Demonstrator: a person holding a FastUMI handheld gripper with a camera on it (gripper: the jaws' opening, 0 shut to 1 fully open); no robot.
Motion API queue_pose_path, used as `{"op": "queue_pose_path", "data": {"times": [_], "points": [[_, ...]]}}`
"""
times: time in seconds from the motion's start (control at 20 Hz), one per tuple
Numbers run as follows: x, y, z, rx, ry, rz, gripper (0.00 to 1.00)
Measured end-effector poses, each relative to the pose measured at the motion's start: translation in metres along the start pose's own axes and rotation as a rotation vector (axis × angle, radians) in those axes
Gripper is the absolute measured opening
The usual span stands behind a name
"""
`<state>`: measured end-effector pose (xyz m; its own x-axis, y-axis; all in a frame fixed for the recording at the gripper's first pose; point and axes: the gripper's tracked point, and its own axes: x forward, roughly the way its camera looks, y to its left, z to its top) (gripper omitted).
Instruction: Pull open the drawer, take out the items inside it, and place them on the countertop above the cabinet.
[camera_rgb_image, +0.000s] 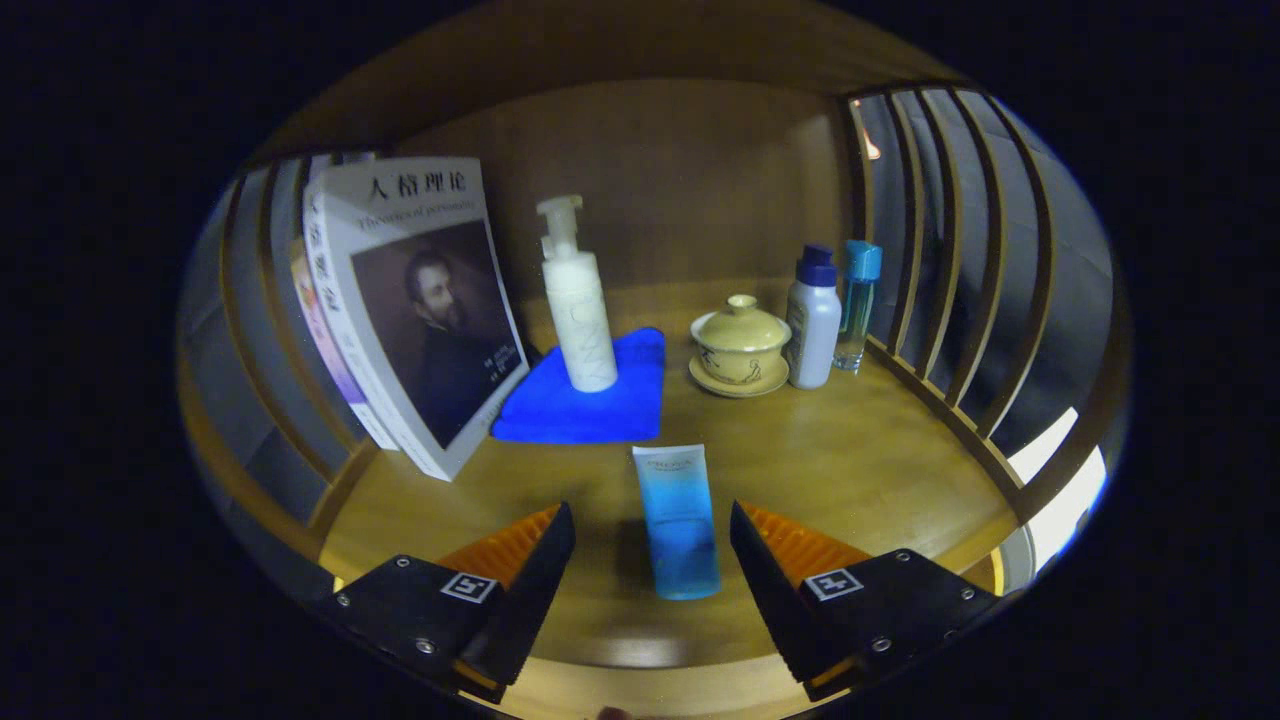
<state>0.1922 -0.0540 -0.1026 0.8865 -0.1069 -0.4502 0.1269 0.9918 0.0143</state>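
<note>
A blue tube (679, 520) lies flat on the wooden countertop (850, 460), lengthwise between my two fingers and touching neither. My gripper (652, 530) is open, with a clear gap on each side of the tube. Beyond the tube a white pump bottle (577, 300) stands upright on a folded blue cloth (590, 395).
Books (410, 310) lean against the slatted left rail. A lidded yellow tea bowl on a saucer (740, 345), a white bottle with a blue cap (813, 320) and a clear blue bottle (857, 300) stand at the back right by the slatted right rail (940, 280). A wooden wall closes the back.
</note>
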Motion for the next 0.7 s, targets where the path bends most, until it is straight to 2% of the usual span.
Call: {"op": "queue_pose_path", "data": {"times": [0.2, 0.35, 0.5, 0.6, 0.7], "points": [[-0.058, 0.0, 0.009, 0.033, -0.134, 0.0, 0.95], [-0.111, 0.006, 0.005, 0.008, -0.24, 0.014, 0.96], [-0.159, 0.012, -0.007, -0.08, -0.339, -0.002, 0.96], [-0.186, 0.029, -0.021, -0.099, -0.395, 0.03, 0.96], [-0.208, 0.039, -0.05, -0.124, -0.38, 0.054, 0.95]]}}
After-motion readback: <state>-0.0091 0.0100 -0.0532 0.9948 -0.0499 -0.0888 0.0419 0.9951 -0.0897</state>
